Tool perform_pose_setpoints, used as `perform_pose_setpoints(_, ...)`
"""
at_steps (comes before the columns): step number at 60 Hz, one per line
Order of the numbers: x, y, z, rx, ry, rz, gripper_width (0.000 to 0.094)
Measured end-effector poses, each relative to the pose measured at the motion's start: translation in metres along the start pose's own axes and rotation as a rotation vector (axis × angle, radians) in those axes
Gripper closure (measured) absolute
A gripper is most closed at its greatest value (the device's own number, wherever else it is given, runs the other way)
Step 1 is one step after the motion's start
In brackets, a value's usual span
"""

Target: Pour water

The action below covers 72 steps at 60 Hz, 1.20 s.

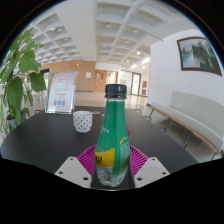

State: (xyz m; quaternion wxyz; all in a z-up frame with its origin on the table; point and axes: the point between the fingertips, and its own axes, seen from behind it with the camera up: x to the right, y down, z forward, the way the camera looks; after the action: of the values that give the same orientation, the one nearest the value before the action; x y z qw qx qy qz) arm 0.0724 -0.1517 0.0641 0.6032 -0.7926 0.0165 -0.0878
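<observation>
My view down the claw [112, 172]: a green plastic bottle [112, 140] stands upright, long axis vertical, dark cap [116, 91] on top, on a dark round table [40, 140]. It sits between my two fingers, their magenta pads [88, 158] hard against its base on either side, so I read the claw as clenched on the bottle. Beyond it, slightly left, a white patterned cup [83, 121] stands apart. Farther left stand a framed sign [61, 93] and a leafy plant [15, 85]; a white bench [190, 118] lines the right wall.

green bottle [112, 140] clamped between fingers [84, 160] — white cup [83, 121] beyond
</observation>
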Motion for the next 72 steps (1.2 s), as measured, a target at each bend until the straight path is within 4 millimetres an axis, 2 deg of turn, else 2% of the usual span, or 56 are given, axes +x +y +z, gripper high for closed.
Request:
perform_pose_setpoints(1, 0.009, -0.002, -0.004, -0.001, 0.008, -0.008, 0.0509)
perform_pose_setpoints(6, 0.038, -0.017, 0.003, 0.002, 0.092, -0.036, 0.0507)
perform_pose_setpoints(10, 0.075, -0.041, 0.011, 0.012, 0.201, -0.088, 0.0506)
perform_pose_setpoints(15, 0.124, -0.087, 0.019, 0.056, 0.332, -0.221, 0.0507)
perform_pose_setpoints(21, 0.161, -0.157, 0.041, 0.118, 0.455, -0.429, 0.0507)
perform_pose_setpoints(26, 0.169, -0.217, 0.062, 0.166, 0.533, -0.650, 0.0507)
perform_pose_setpoints(28, 0.164, -0.239, 0.071, 0.187, 0.562, -0.760, 0.0506)
perform_pose_setpoints(34, 0.136, -0.293, 0.101, 0.264, 0.639, -1.121, 0.0507)
perform_pose_setpoints(37, 0.110, -0.311, 0.113, 0.297, 0.658, -1.303, 0.0507)
perform_pose_setpoints(41, 0.074, -0.320, 0.131, 0.348, 0.657, -1.525, 0.0506)
perform_pose_setpoints(45, 0.038, -0.313, 0.155, 0.390, 0.641, -1.736, 0.0507)
perform_pose_setpoints(48, 0.014, -0.301, 0.168, 0.411, 0.623, -1.887, 0.0508)
perform_pose_setpoints(52, -0.006, -0.282, 0.183, 0.423, 0.600, -2.035, 0.0500)
perform_pose_setpoints(53, -0.006, -0.269, 0.191, 0.432, 0.573, -2.065, 0.0500)
perform_pose_setpoints(54, -0.016, -0.267, 0.195, 0.427, 0.562, -2.091, 0.0503)
perform_pose_setpoints(59, -0.031, -0.244, 0.205, 0.414, 0.528, -2.152, 0.0506)
perform_pose_setpoints(60, -0.026, -0.239, 0.206, 0.416, 0.526, -2.151, 0.0508)
perform_pose_setpoints(61, -0.033, -0.239, 0.207, 0.410, 0.525, -2.151, 0.0508)
perform_pose_setpoints(65, -0.038, -0.232, 0.214, 0.404, 0.493, -2.148, 0.0507)
perform_pose_setpoints(72, -0.042, -0.241, 0.210, 0.448, 0.497, -2.140, 0.0511)
